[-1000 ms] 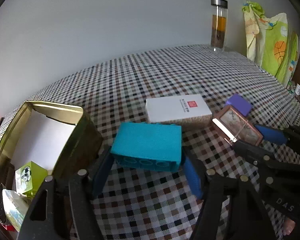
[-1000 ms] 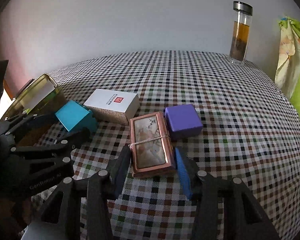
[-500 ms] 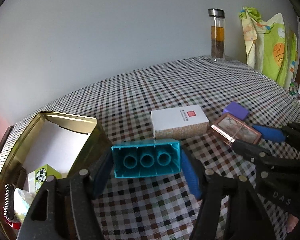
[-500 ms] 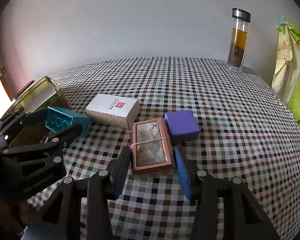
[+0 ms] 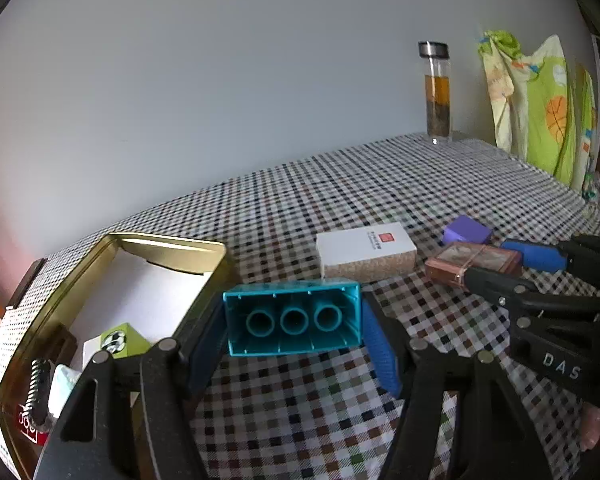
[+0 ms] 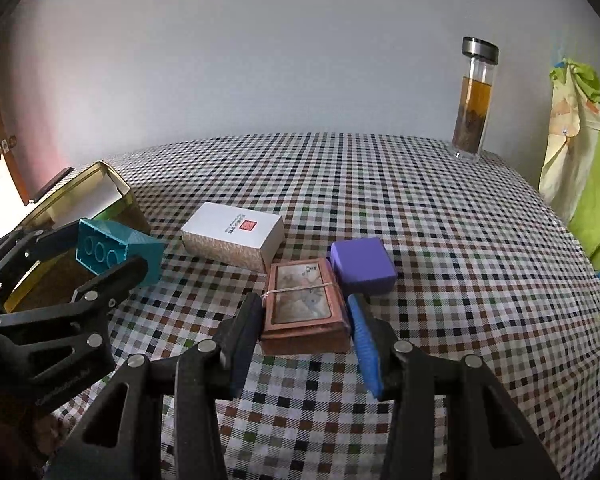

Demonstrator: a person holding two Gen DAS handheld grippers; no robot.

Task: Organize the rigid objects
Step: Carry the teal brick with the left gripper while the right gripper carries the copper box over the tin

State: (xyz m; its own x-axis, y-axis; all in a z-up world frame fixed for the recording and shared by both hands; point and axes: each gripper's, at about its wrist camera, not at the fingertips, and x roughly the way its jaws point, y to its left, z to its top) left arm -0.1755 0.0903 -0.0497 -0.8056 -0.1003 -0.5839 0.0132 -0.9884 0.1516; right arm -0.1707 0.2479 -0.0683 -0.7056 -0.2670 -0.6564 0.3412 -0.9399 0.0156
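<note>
Purple block (image 6: 362, 266) touches the copper box (image 6: 306, 304); white carton (image 6: 234, 236) beside.

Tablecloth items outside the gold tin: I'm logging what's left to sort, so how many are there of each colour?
Teal block, held in the left gripper: 1
White box: 1
Copper-pink box, between the right gripper fingers: 1
Purple box: 1
Clear glass bottle: 1
Total: 5

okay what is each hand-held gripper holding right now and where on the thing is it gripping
The left hand-held gripper clamps the teal building block by its two short ends. The right hand-held gripper grips the pink card box across its long sides.
</note>
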